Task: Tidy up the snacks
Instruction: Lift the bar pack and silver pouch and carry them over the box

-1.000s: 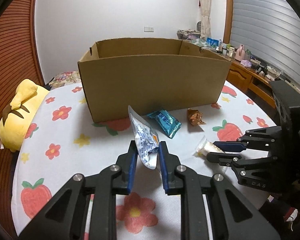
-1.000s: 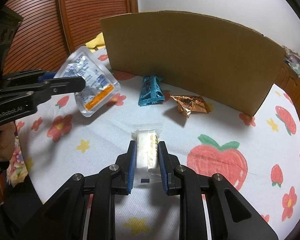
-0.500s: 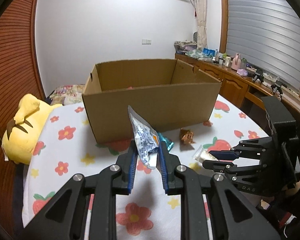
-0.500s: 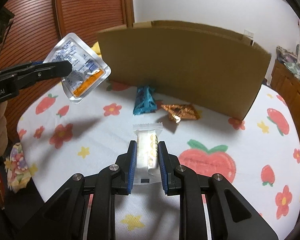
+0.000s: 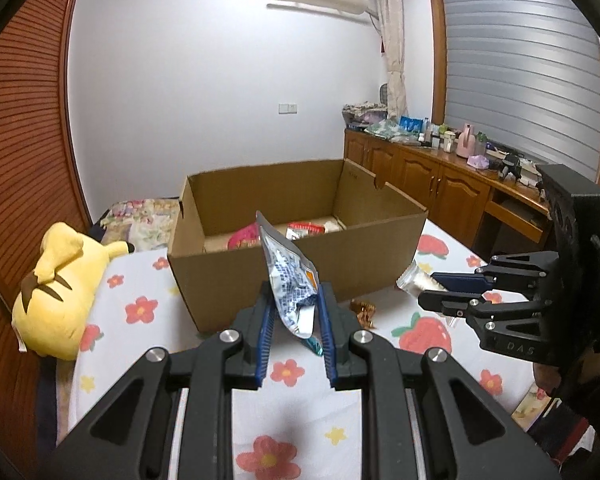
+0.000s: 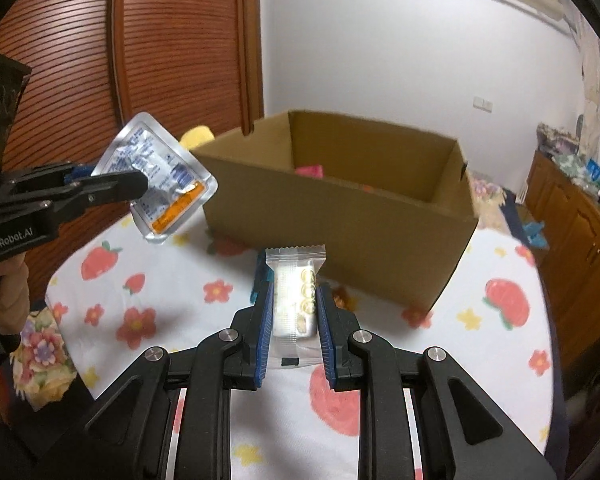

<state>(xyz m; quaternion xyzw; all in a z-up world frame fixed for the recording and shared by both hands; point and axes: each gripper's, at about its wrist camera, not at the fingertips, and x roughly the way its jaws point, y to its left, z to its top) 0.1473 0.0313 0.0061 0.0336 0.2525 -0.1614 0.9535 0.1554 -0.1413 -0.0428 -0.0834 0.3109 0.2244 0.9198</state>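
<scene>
My left gripper [image 5: 294,308] is shut on a silver, blue and orange snack pouch [image 5: 288,276], held in the air in front of the open cardboard box [image 5: 300,276]. The pouch also shows in the right wrist view [image 6: 160,184]. My right gripper [image 6: 294,308] is shut on a clear packet of white biscuit [image 6: 296,292], raised above the table short of the box [image 6: 340,252]. The packet tip shows in the left wrist view [image 5: 414,280]. Red and pink packets [image 5: 268,234] lie inside the box. A brown wrapper [image 5: 364,312] and a teal packet [image 5: 312,345] lie on the table.
A yellow plush toy [image 5: 56,284] lies at the table's left edge. The round table has a strawberry and flower cloth [image 5: 140,308]. A wooden cabinet [image 5: 440,184] with bottles stands at the right, and a wooden slatted door [image 6: 180,48] is behind.
Both grippers have risen with their packets and the view now looks down into the box. The brown and teal snacks stay on the table.
</scene>
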